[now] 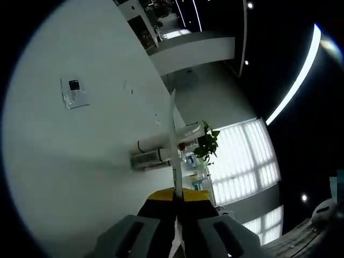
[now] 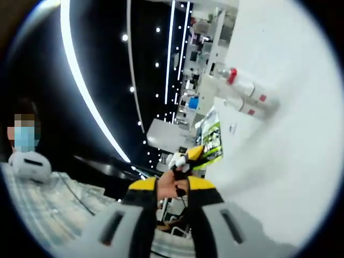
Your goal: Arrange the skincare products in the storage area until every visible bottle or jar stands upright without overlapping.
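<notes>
L tool [image 1: 176,217] – jaws pressed together on a thin white sheet edge | R tool [image 2: 174,188] – pinching small white item w/ black bit | no skincare bottles seen; white wall [image 1: 80,161], potted plant [image 1: 207,144] nr window [image 1: 244,161].

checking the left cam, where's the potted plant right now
In the left gripper view the potted plant sits right of centre, just above the left gripper, between the white wall and the bright window.
</notes>
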{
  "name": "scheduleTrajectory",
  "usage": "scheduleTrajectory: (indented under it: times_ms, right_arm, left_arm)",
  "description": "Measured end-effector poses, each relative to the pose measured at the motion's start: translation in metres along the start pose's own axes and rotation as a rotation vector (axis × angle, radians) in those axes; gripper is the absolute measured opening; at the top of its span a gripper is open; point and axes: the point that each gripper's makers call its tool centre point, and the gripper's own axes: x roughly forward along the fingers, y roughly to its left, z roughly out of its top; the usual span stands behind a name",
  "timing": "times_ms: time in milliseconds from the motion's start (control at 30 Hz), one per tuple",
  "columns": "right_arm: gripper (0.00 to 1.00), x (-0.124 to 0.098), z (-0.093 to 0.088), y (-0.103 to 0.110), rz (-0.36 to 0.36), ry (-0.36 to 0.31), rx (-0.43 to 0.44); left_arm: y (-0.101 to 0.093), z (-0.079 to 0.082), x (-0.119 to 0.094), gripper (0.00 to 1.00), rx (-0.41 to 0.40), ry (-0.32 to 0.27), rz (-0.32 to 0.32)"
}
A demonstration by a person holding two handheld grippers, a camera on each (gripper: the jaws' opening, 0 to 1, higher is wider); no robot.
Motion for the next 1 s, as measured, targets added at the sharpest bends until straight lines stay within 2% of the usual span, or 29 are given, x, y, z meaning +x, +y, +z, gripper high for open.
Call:
scheduleTrajectory:
  times_ms: [133,267,600,833,1000]
  right_arm:
    - [0.19,0.003,-0.008,0.000,-0.010,0.037,0.001]
    - [0.19,0.004,-0.008,-0.003,-0.020,0.040,0.012]
    - [0.18,0.006,-0.008,-0.004,-0.037,0.042,0.022]
    - [0.18,0.006,-0.010,-0.009,-0.060,0.057,0.025]
    - [0.18,0.006,-0.009,-0.012,-0.071,0.053,0.030]
  left_arm:
    - [0.017,0.003,0.008,0.01,-0.004,0.033,0.050]
    - [0.033,0.009,0.015,0.02,-0.012,0.040,0.090]
    - [0.049,0.021,0.028,0.02,-0.040,0.033,0.127]
    - [0.059,0.026,0.035,0.02,-0.038,0.059,0.158]
    - [0.066,0.030,0.041,0.02,-0.061,0.044,0.176]
